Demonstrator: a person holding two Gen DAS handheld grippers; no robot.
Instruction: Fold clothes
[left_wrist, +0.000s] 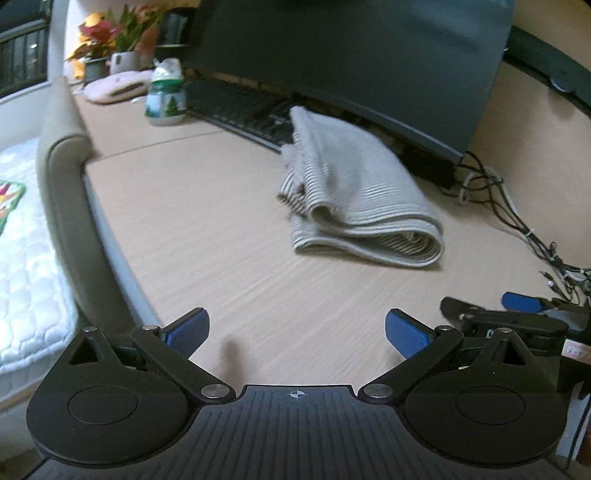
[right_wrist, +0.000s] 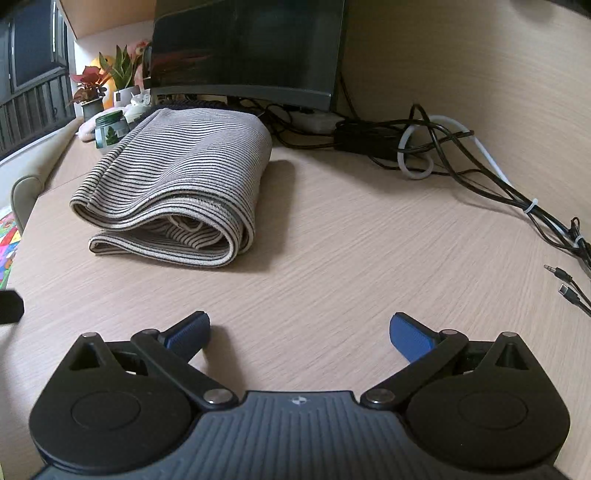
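Both the left gripper and right gripper stand wide apart and empty above the bare desk. One striped garment lies folded ahead of the fingers, well apart from them. It looks soft, light and floppy; best pinched at a hemmed edge or corner.

Left gripper: black linkage arms on two round housings, silver pivot screws, blue ribbed fingers, ridged dark-grey body with a small crosshair mark. Right gripper: same build; a small white label beside it, possibly handwritten, is unreadable.
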